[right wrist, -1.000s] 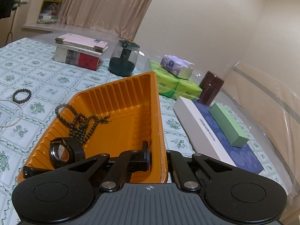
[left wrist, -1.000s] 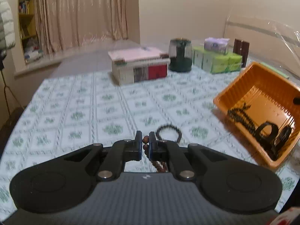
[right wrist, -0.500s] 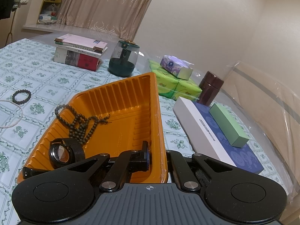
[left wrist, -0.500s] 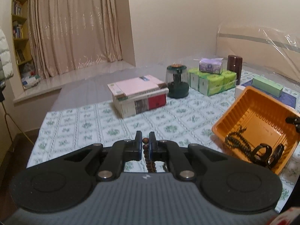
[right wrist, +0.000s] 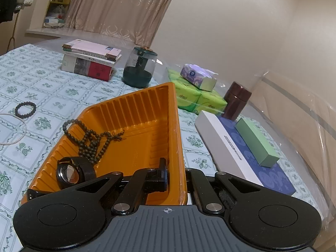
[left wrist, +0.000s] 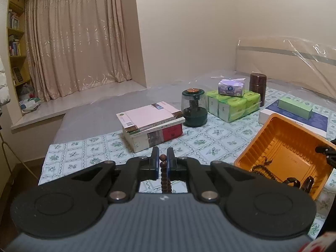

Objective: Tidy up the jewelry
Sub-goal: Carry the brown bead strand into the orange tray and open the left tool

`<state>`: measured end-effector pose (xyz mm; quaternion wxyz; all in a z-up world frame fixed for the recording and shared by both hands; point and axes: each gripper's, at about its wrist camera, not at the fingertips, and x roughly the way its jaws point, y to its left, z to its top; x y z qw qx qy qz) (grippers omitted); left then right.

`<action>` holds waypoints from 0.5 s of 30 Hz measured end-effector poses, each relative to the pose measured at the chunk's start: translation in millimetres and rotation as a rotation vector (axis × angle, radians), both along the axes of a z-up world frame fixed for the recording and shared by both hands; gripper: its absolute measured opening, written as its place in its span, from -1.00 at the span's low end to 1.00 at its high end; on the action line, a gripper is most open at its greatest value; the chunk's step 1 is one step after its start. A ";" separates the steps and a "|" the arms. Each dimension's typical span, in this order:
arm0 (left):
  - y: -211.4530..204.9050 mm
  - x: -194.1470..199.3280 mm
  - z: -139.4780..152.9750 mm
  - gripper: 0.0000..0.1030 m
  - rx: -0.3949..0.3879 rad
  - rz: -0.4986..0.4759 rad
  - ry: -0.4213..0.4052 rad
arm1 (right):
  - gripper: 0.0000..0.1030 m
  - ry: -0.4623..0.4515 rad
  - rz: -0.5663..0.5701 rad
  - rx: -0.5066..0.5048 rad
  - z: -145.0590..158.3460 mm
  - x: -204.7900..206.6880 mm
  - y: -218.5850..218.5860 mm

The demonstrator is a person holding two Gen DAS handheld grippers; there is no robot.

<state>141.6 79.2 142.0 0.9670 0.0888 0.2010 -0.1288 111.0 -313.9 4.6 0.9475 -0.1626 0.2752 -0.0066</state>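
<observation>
**Bead strand held up, tray gripped at its rim**

A brown bead strand (left wrist: 164, 175) hangs straight down at lower centre of the left wrist view, pinched between the nearly closed jaws of the left gripper (left wrist: 163, 160). Its lower end is hidden behind the gripper body, so its full length cannot be told.

At right of that view sits an orange tray (left wrist: 255, 145). In the right wrist view the tray (right wrist: 134, 105) fills the centre. The right gripper (right wrist: 176, 175) is clamped on its near right wall, one finger inside and one outside. Inside the tray lie a dark bead necklace (right wrist: 92, 140) in a loose heap and, just below it at lower left, a black watch (right wrist: 72, 171).

On the green-patterned cloth (right wrist: 42, 84), at left of the right wrist view, a dark bracelet (right wrist: 25, 110) lies flat. A pearl string (right wrist: 15, 126) curves near it at the left edge.

Beyond the tray stand books (right wrist: 91, 61), a green jar (right wrist: 139, 67), green tissue packs (right wrist: 195, 98) and a brown canister (right wrist: 237, 100).
</observation>
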 end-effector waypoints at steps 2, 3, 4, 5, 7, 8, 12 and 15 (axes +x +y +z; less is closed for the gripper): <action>-3.5 1.5 0.8 -0.90 -0.004 -0.008 0.001 | -0.93 0.000 0.000 -0.001 0.4 0.0 0.2; -5.8 2.4 0.9 -0.90 -0.006 -0.012 0.001 | -0.93 0.000 0.000 0.000 0.5 0.0 -0.1; -7.7 3.3 1.1 -0.90 -0.010 -0.016 0.002 | -0.93 0.000 0.000 0.001 0.5 -0.1 -0.1; -10.4 4.3 1.3 -0.89 -0.015 -0.021 0.002 | -0.93 0.000 0.000 0.002 0.7 0.1 -0.2; -17.1 6.4 1.2 -0.90 -0.020 -0.036 0.004 | -0.93 0.000 0.001 0.000 0.5 0.0 0.0; -21.7 7.3 1.4 -0.90 -0.023 -0.046 0.005 | -0.94 0.000 0.000 0.001 0.4 0.0 -0.1; -42.0 10.1 2.7 -0.90 -0.039 -0.094 0.007 | -0.93 0.000 0.001 -0.001 0.6 -0.1 0.0; -62.6 12.6 4.2 -0.90 -0.052 -0.143 0.008 | -0.93 0.000 0.004 -0.001 0.8 -0.1 1.0</action>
